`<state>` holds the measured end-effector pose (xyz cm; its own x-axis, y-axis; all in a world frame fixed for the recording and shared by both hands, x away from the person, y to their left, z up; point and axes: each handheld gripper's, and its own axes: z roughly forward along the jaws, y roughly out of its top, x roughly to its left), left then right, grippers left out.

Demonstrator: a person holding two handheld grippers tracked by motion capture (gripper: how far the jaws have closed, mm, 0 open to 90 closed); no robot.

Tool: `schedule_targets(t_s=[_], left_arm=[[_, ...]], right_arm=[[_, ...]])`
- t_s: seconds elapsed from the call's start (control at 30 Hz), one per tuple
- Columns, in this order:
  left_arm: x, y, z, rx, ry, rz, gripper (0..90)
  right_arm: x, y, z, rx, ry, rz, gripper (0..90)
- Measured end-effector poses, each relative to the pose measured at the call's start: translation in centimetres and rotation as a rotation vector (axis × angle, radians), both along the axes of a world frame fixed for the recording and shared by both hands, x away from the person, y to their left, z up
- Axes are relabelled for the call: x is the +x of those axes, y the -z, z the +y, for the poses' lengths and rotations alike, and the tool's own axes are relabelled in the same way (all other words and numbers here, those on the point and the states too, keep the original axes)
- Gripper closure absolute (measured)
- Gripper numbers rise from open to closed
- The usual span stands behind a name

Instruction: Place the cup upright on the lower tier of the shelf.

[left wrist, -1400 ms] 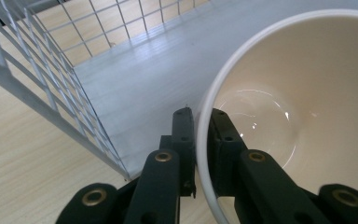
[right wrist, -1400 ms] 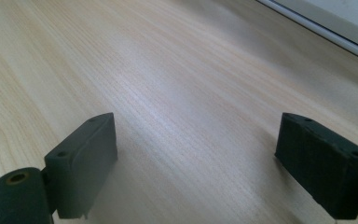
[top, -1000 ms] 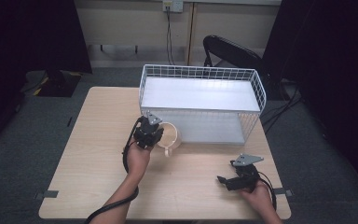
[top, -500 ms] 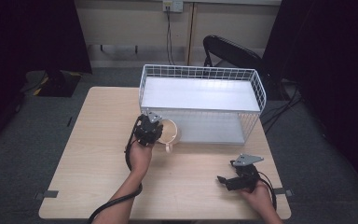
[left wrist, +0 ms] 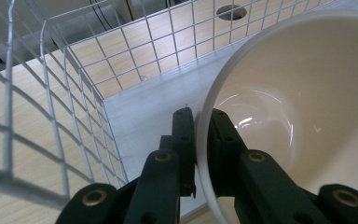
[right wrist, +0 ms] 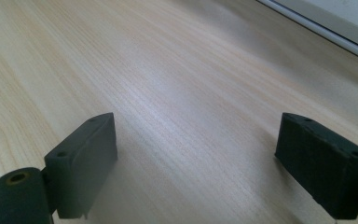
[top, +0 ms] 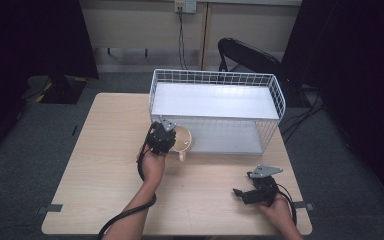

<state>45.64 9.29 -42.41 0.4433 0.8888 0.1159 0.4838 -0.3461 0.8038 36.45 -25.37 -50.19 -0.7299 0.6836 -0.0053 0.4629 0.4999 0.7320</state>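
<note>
At frame centre in the high view, left tool is clamped on the rim of the cream cup, at the front of the wire basket. Lower right, right tool rests on the bench, jaws spread wide, nothing between them.

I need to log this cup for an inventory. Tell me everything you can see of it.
The cup is cream-white, glossy, like glazed ceramic, with a thin round rim and an empty inside that catches light. A small handle sticks out toward the person. It is tilted, its mouth toward the left gripper's camera. The left gripper pinches its rim, one jaw inside, one outside. It is held at the front of the wire basket, above the table.
</note>
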Motion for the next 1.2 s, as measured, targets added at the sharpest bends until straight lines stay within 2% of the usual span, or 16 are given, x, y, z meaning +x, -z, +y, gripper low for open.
schedule_targets(t_s=[0.23, 0.4, 0.47, 0.57, 0.93, 0.97, 1.2], left_arm=[[0.7, 0.7, -0.3, -0.005, -0.012, 0.007, 82.9], [0.7, 0.9, -0.3, -0.01, -0.02, -0.006, 82.9], [0.8, 0.9, -0.5, 0.017, -0.023, -0.016, 82.9], [0.8, 0.9, -0.7, 0.035, -0.021, -0.023, 82.9], [0.9, 1.0, -2.1, 0.025, -0.006, -0.043, 82.9], [0.9, 1.2, -2.4, 0.037, -0.002, -0.043, 82.9], [0.9, 1.6, -3.1, 0.041, -0.008, -0.059, 82.9]], right_arm=[[0.0, 0.0, 0.0, 0.0, 0.0, 0.0, 11.9], [0.0, 0.0, 0.0, 0.0, 0.0, 0.001, 11.9], [0.0, 0.0, 0.0, 0.001, 0.0, 0.0, 11.9], [0.0, 0.0, 0.0, 0.0, 0.0, 0.0, 11.9], [0.0, 0.0, 0.0, -0.001, 0.0, 0.0, 11.9], [0.0, 0.0, 0.0, -0.001, 0.0, 0.0, 11.9], [-0.1, 0.0, 0.0, -0.001, -0.002, 0.0, 11.9]])
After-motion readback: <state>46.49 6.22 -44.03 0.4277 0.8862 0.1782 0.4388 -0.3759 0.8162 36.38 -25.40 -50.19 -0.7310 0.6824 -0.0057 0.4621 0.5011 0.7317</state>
